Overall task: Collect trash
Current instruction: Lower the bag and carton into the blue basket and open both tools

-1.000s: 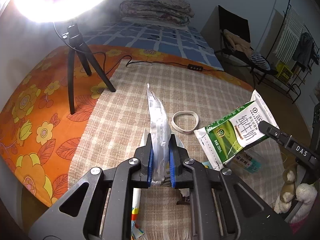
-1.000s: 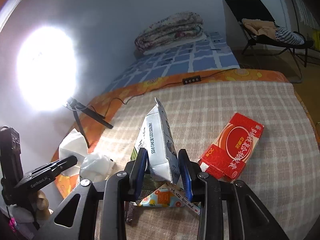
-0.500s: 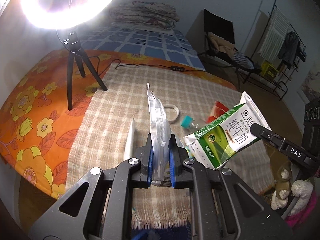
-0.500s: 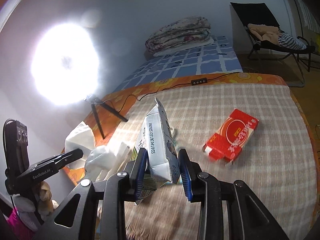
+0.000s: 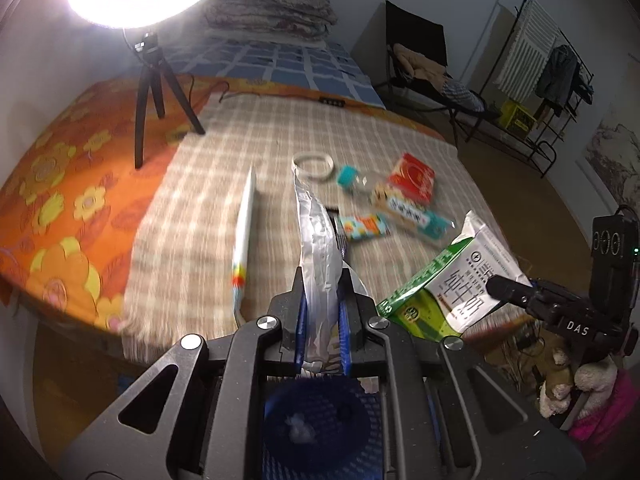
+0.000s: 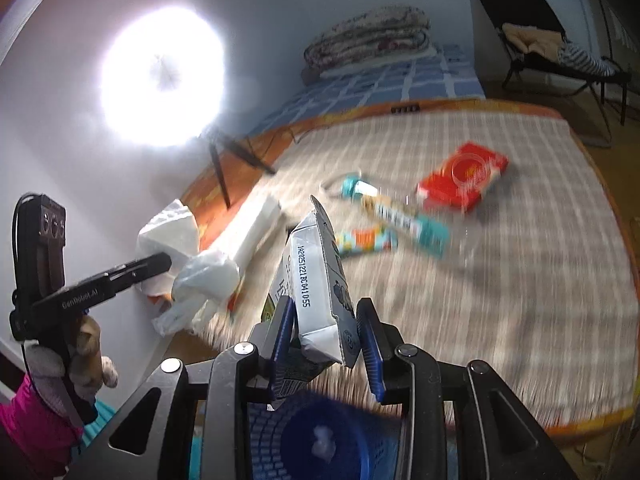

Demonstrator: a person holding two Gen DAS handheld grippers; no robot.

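Observation:
My left gripper [image 5: 322,320] is shut on a crumpled white and silver wrapper [image 5: 316,256]; it also shows in the right wrist view [image 6: 188,248]. My right gripper [image 6: 324,332] is shut on a green and white milk carton [image 6: 320,280], seen in the left wrist view [image 5: 452,280] too. Both hang past the bed's near edge, above a blue basket [image 5: 320,420] that also shows in the right wrist view [image 6: 320,440]. On the checked blanket [image 5: 224,200] lie a red box [image 5: 414,176], a clear bottle with a teal cap [image 5: 384,200], a small orange and teal pack [image 5: 364,228], a white tape ring [image 5: 312,164] and a long white box [image 5: 246,232].
A ring light on a black tripod [image 5: 148,80] stands on the orange flowered sheet [image 5: 60,168] at the left. A folded quilt [image 5: 268,16] lies at the far end. A black chair [image 5: 424,64] and a drying rack [image 5: 536,80] stand on the floor to the right.
Both grippers have pulled back off the blanket with their loads, to above the blue basket at the bed's near edge. More of the trash on the blanket has come into view.

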